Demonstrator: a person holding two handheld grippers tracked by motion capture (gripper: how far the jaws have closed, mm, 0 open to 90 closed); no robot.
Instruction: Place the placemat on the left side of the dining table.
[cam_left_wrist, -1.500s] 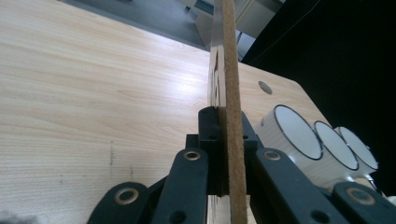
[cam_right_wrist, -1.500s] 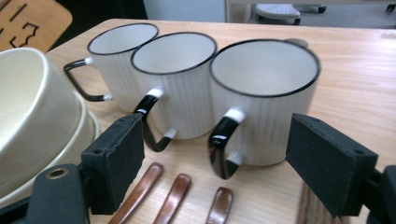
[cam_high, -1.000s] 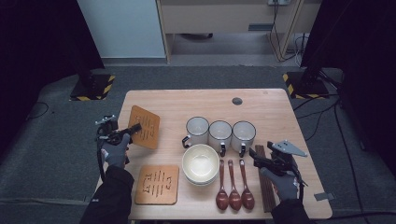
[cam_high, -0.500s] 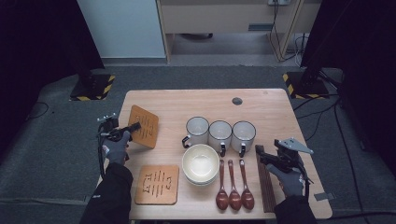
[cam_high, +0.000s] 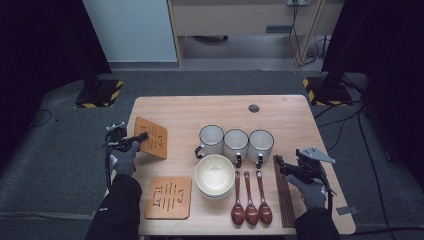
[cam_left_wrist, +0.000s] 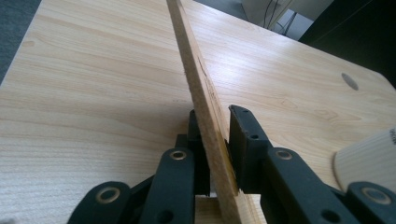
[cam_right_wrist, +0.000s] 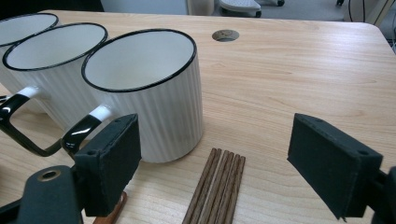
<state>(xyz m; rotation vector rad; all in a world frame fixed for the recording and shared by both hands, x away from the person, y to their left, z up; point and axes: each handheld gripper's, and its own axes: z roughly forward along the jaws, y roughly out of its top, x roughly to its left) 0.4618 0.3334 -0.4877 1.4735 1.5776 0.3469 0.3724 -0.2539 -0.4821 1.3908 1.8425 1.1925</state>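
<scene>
A square wooden coaster (cam_high: 152, 137) with cut slots lies askew at the table's left. My left gripper (cam_high: 137, 139) holds its near edge between its jaws. In the left gripper view the coaster (cam_left_wrist: 201, 88) runs edge-on between the pads (cam_left_wrist: 243, 140). The jaws have just been opening, and a thin gap shows at the right pad. My right gripper (cam_high: 280, 165) stands open over the far end of several dark chopsticks (cam_right_wrist: 217, 186), next to the right mug (cam_right_wrist: 149, 93).
A second coaster (cam_high: 168, 197) lies at the front left. A cream bowl (cam_high: 215, 175) sits mid-table behind three brown spoons (cam_high: 250, 200). Three white mugs (cam_high: 235, 144) stand in a row. A cable hole (cam_high: 254, 108) marks the table (cam_high: 300, 120) at the back.
My left hand has come down slightly with the coaster, which now rests lower on the table. The right gripper has hardly shifted.
</scene>
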